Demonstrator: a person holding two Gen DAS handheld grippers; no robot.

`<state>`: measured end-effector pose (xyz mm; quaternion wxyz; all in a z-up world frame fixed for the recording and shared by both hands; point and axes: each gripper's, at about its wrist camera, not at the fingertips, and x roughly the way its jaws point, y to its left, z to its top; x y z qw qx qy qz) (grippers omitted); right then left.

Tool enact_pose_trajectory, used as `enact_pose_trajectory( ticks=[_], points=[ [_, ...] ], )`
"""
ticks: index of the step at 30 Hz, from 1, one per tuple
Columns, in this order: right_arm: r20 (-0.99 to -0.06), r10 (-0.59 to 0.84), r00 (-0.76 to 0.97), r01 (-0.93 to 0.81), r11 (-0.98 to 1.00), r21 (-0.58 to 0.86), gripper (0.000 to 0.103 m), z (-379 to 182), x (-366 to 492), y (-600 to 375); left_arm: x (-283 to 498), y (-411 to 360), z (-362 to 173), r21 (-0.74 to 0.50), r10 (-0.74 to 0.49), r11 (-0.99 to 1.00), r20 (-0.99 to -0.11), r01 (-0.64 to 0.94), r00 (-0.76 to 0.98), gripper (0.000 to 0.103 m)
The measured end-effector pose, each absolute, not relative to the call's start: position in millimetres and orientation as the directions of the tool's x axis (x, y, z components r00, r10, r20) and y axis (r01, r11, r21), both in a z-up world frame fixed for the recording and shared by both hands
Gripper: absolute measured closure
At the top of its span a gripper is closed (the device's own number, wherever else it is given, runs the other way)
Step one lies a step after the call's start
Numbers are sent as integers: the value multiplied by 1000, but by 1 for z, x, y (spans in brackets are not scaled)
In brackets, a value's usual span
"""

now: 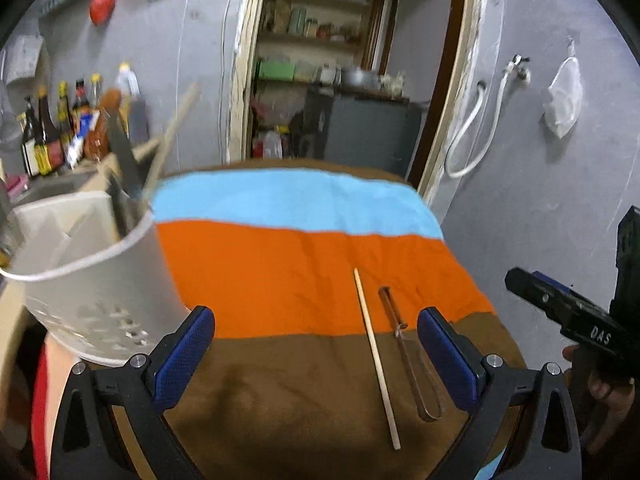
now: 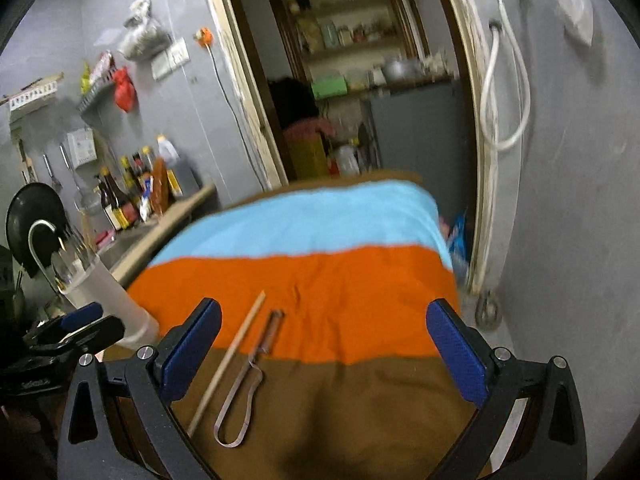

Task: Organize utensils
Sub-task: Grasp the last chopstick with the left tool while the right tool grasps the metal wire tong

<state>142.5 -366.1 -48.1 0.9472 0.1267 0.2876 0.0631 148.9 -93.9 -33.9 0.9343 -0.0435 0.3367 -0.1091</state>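
both grippers, left (image 1: 316, 354) and right (image 2: 324, 350), hover wide open and empty; thin chopstick (image 1: 375, 356) could roll under a careless pinch.

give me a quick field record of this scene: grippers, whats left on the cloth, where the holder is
left gripper: open, empty, above the cloth
right gripper: open, empty
striped cloth: blue, orange and brown bands
chopstick: single, lying flat across the orange and brown bands
peeler: lying flat just beside the chopstick, not touching it
utensil holder: white, at the cloth's left edge, already holds utensils
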Motion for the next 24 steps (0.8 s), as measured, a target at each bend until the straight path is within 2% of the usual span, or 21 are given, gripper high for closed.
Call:
enact_pose_trajectory(
  ticks=[2, 6, 8, 11, 12, 16, 18, 24],
  points=[
    [-565, 214, 797, -52, 956, 289, 3, -63, 150, -366, 157, -96, -43, -161, -234, 972, -641, 171, 731, 2],
    [-608, 246, 755, -67, 951, 302, 13, -87, 163, -359, 173, -103, -58, -146, -224, 974, -686, 171, 693, 9],
    [-622, 259, 739, -77, 949, 304, 15, -97, 169, -355, 179, -106, -63, -144, -225, 974, -701, 175, 676, 12],
    [-646, 283, 709, -101, 947, 304, 27, -108, 177, -345, 187, -107, -68, -152, -234, 972, -713, 179, 661, 17],
    [-657, 295, 694, -113, 946, 305, 31, -113, 180, -341, 190, -108, -71, -160, -242, 970, -719, 184, 651, 20],
    [-679, 324, 659, -147, 941, 306, 34, -119, 188, -333, 200, -111, -76, -178, -260, 965, -739, 192, 621, 33],
    [-689, 335, 643, -169, 939, 299, 39, -122, 191, -326, 205, -111, -80, -197, -271, 962, -751, 188, 602, 36],
    [-712, 357, 605, -218, 934, 283, 44, -124, 204, -311, 211, -107, -83, -224, -279, 960, -754, 165, 595, 38]
  ],
)
